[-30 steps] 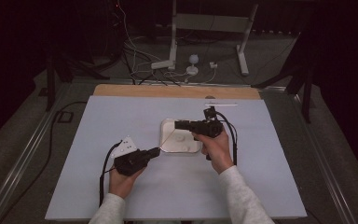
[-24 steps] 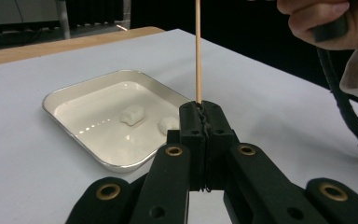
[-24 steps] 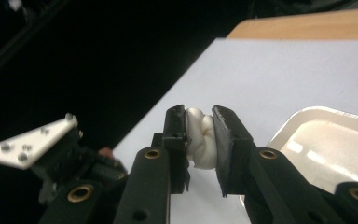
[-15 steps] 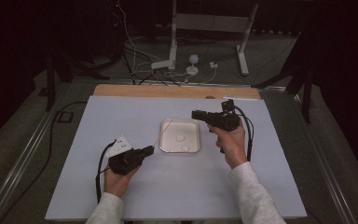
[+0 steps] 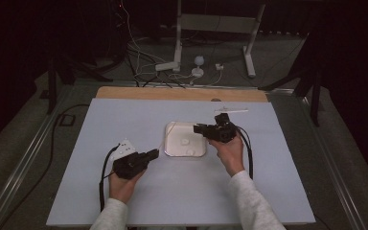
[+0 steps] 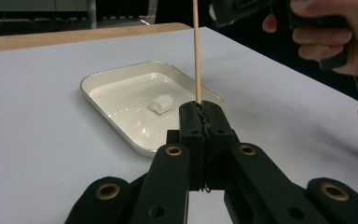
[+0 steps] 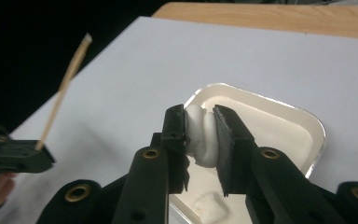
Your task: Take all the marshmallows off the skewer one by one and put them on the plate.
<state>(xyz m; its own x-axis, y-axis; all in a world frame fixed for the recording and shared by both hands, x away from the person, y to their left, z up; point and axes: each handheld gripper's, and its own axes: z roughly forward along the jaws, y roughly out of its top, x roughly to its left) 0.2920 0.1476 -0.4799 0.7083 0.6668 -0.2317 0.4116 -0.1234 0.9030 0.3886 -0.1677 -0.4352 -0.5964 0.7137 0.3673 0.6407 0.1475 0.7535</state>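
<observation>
While the left gripper (image 6: pixel 200 114) clamps a skewer (image 6: pixel 196 46) upright, the right gripper (image 7: pixel 200 128) squeezes a marshmallow (image 7: pixel 200 135) over the tray (image 7: pixel 307 121). Another marshmallow (image 6: pixel 161 103) lies in it.

On the bench (image 5: pixel 124 120) the tray (image 5: pixel 172 148) sits mid-way with one marshmallow (image 5: pixel 185 142) in it, the left claw (image 5: pixel 149 155) just left of it holding a skewer (image 6: pixel 196 51) upright, the right claw (image 5: pixel 200 128) above its right edge gripping another marshmallow piece (image 7: pixel 201 137).
</observation>
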